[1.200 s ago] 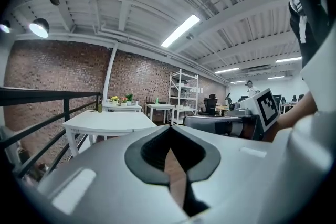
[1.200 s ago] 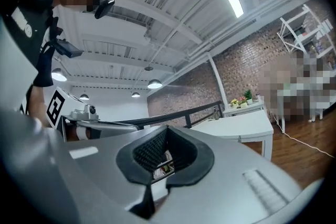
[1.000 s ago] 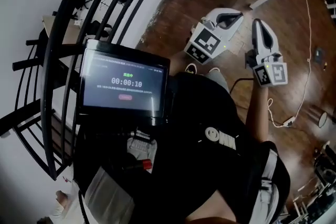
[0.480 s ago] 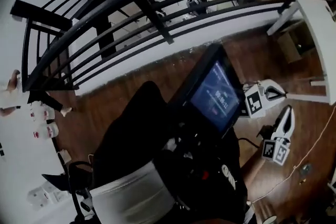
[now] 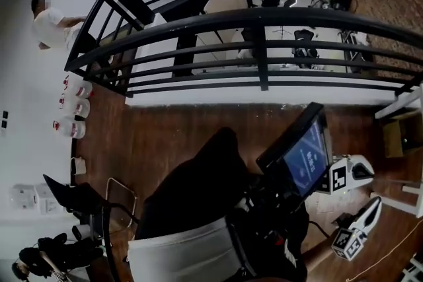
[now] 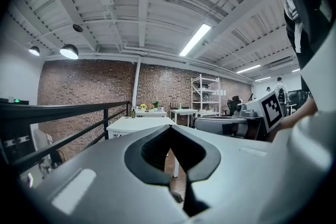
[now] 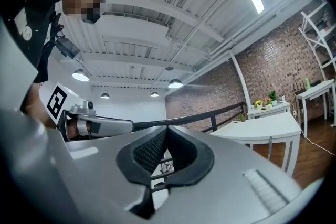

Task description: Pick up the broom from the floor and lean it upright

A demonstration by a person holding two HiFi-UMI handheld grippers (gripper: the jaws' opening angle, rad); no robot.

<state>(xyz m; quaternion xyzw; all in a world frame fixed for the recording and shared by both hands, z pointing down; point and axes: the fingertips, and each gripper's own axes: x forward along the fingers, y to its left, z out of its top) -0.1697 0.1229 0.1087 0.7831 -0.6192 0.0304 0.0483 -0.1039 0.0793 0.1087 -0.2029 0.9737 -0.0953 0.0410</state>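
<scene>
No broom shows in any view. In the head view both grippers sit at the lower right over the brown wooden floor, past the person's dark body. My left gripper is the upper one, beside its marker cube. My right gripper is the lower one. In the left gripper view the left gripper points level into the room, its jaws shut with nothing between them. The right gripper is likewise shut and empty in its own view, aimed at the railing.
A black metal railing curves across the floor's far edge. A lit screen hangs on the person's chest. White tables and a shelf rack stand ahead. White jugs line the left wall; a person stands far off.
The head view has swung round: the railing now spans the top and both grippers have slid to the picture's lower right. Both stay shut and empty.
</scene>
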